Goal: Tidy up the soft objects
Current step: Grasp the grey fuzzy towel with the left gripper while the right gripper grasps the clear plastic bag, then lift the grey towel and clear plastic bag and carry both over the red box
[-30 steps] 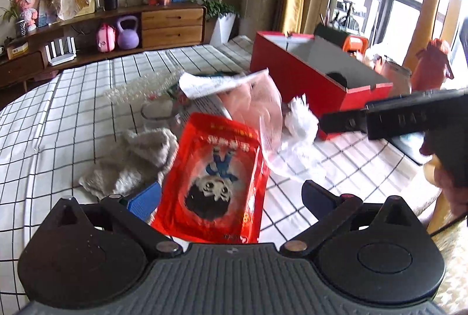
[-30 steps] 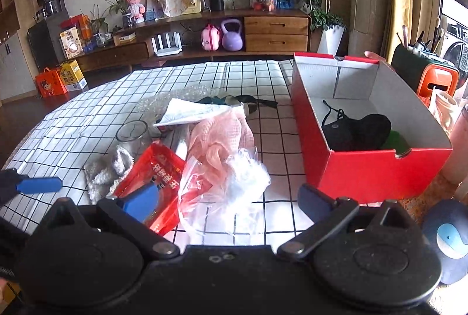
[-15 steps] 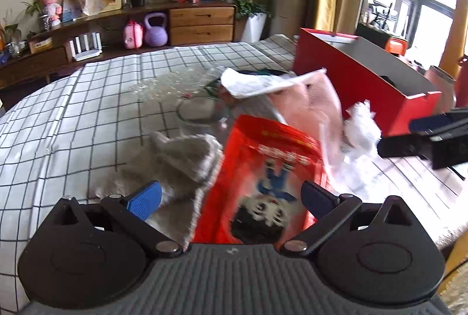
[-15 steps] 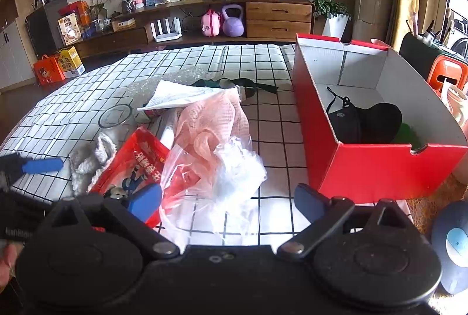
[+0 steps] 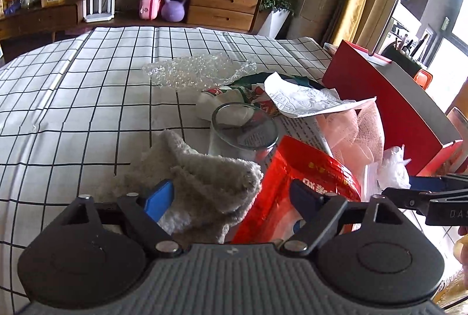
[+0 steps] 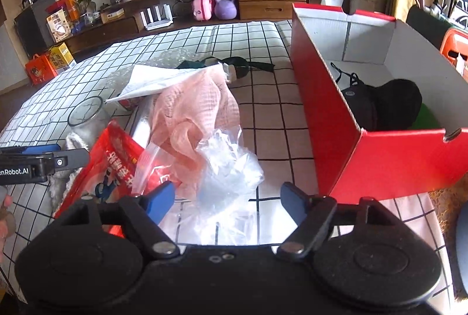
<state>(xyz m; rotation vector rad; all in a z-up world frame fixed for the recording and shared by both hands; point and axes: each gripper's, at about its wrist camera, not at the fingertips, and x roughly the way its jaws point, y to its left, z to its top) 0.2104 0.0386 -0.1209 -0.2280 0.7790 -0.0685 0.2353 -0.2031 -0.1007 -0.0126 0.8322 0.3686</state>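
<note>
A grey fluffy towel [image 5: 201,180] lies on the checked tablecloth, between the open fingers of my left gripper [image 5: 231,198]. A red snack bag [image 5: 295,186] leans against the towel's right side; it also shows in the right wrist view [image 6: 108,169]. A pink gauze cloth [image 6: 193,113] and a crumpled clear plastic bag [image 6: 231,171] lie in front of my right gripper [image 6: 228,199], which is open and empty just above the plastic. The red box [image 6: 380,160] at the right holds a black cap [image 6: 389,104].
A glass jar [image 5: 242,131], a white paper sheet [image 5: 298,98] and bubble wrap [image 5: 196,69] lie beyond the towel. A dark green cloth [image 6: 234,66] lies farther back. A wooden sideboard [image 5: 222,8] stands beyond the table.
My left gripper has swung left from over the red snack bag to straddle the grey towel. My right gripper has moved forward and down toward the plastic bag.
</note>
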